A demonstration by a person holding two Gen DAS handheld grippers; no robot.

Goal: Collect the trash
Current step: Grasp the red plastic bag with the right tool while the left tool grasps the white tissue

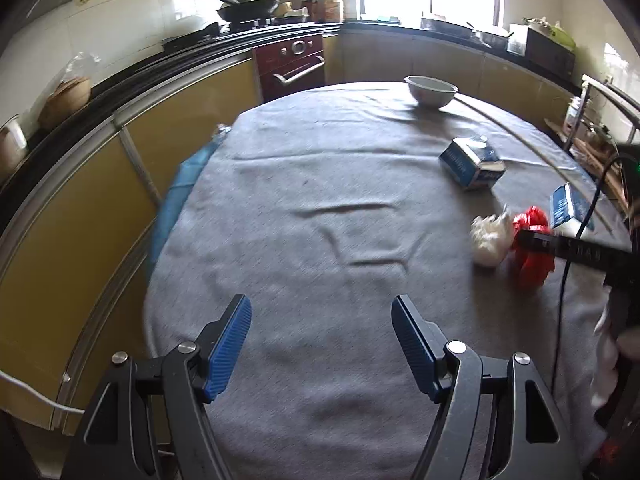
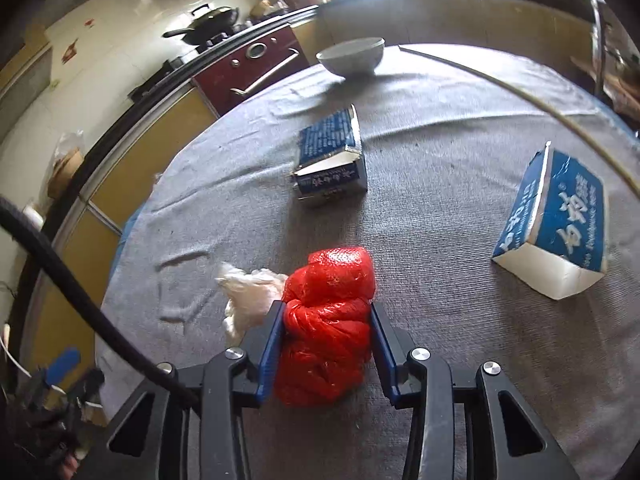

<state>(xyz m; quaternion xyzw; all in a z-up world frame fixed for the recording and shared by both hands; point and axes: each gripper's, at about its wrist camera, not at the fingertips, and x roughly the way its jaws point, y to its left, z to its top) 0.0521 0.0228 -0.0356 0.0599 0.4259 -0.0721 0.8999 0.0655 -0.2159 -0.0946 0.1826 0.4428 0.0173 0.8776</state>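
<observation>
A crumpled red plastic bag (image 2: 328, 280) lies on the grey tablecloth (image 2: 440, 184), and my right gripper (image 2: 326, 312) is shut on it, blue pads pressed against both its sides. A crumpled whitish plastic bag (image 2: 250, 296) lies touching its left side. Two blue-and-white cartons lie further out, one (image 2: 330, 156) ahead and one (image 2: 560, 224) to the right. In the left wrist view my left gripper (image 1: 322, 344) is open over bare cloth, with the red bag (image 1: 534, 268), the whitish bag (image 1: 490, 240) and the right gripper (image 1: 532, 240) off to its right.
A white bowl (image 1: 431, 90) stands at the far edge of the round table. Yellow kitchen cabinets (image 1: 80, 240), a red oven (image 1: 296, 64) and a counter with a wok (image 1: 248, 4) curve around the left and back. A thin stick (image 2: 520, 92) lies across the far right of the cloth.
</observation>
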